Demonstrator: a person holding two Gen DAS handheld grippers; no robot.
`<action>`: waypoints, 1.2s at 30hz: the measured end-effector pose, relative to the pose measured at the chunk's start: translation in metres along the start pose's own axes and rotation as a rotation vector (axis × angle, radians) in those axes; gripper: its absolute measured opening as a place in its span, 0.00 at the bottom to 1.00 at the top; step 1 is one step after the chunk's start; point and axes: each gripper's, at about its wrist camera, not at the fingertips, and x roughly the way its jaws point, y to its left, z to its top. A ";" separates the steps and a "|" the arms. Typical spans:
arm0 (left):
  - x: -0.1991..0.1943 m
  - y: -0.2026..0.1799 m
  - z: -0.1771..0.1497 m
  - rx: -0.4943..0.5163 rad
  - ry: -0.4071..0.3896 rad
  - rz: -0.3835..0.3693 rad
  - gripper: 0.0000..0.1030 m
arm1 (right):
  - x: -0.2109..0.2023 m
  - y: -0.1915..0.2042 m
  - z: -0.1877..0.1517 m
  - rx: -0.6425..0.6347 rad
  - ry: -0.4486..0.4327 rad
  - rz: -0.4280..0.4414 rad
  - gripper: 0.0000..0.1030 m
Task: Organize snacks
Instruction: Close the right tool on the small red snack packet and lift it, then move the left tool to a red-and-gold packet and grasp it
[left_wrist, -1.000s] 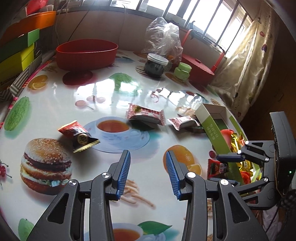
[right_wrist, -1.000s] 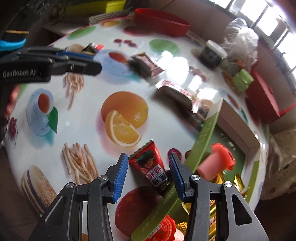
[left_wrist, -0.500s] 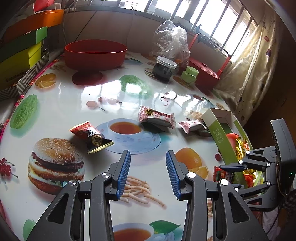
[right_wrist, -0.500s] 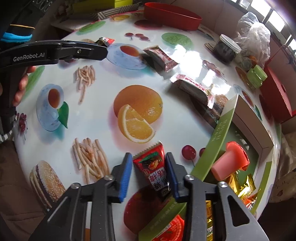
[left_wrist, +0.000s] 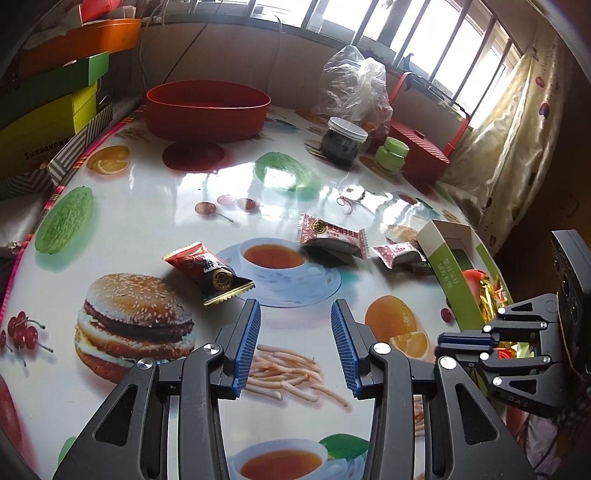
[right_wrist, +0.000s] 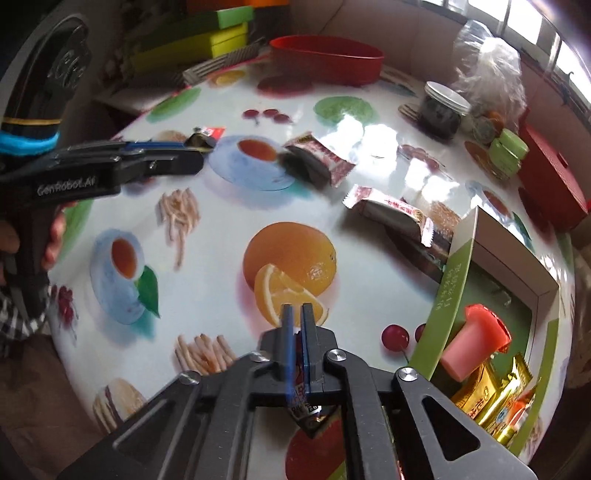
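Right claw pinches a red packet beside the green box; left claw hangs narrow and empty above the surface

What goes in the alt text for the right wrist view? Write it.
The right claw is shut on a red snack packet just above a table with a food-print cloth. To its right stands an open green box holding snacks; two pink-wrapped snacks lie further back.

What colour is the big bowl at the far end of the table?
Red, the big bowl shows best in the left wrist view.
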 end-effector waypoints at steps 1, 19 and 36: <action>-0.001 0.000 0.000 -0.001 -0.001 0.001 0.40 | -0.001 0.000 -0.001 -0.019 0.013 -0.001 0.11; -0.008 0.013 0.001 -0.017 -0.010 0.050 0.40 | 0.001 0.007 -0.024 -0.129 0.110 0.004 0.24; 0.003 0.035 0.006 -0.054 -0.002 0.124 0.51 | 0.004 -0.003 -0.011 0.229 -0.106 0.008 0.21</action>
